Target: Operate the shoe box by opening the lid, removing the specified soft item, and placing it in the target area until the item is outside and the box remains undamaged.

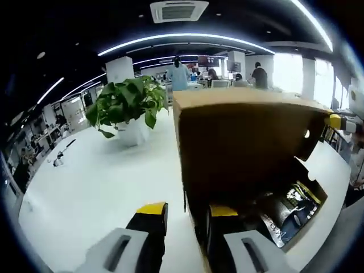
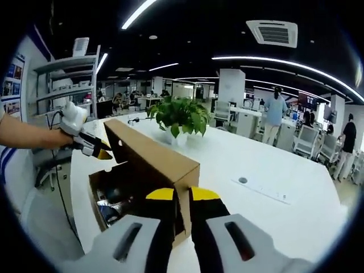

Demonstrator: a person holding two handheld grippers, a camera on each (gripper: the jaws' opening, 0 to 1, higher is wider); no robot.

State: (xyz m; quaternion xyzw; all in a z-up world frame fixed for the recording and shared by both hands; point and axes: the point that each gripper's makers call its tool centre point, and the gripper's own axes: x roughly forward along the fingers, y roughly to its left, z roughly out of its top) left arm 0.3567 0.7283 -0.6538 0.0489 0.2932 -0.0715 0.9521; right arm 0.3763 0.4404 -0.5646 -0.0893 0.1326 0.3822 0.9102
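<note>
Box (image 2: 149, 170) sits on the white surface (image 2: 267, 170) w/ its lid (image 1: 244, 142) already swung up, so the opening step looks done; the soft item is not out yet, as far as I can judge. Inside, dark glossy packaging (image 1: 287, 213) w/ yellow edging lies in the bottom of the box. It has small print on it, too blurred to read; no brand legible on the cardboard either. Right gripper (image 2: 183, 196) is nearly closed, its jaws pinching the corner edge of the raised lid, one jaw each side of the cardboard. Left gripper (image 1: 187, 219) has its jaws moderately apart, straddling the box's side wall, one jaw outside and one inside; can't tell if it presses the wall. In the right gripper view the left gripper (image 2: 91, 145) shows at the box's far end, held by a person's hand. Left to do: reach in, lift the item, set it down on the target area, keep the cardboard from tearing. Potted plant (image 2: 181, 116) stands further back on the surface, well apart from the box.
</note>
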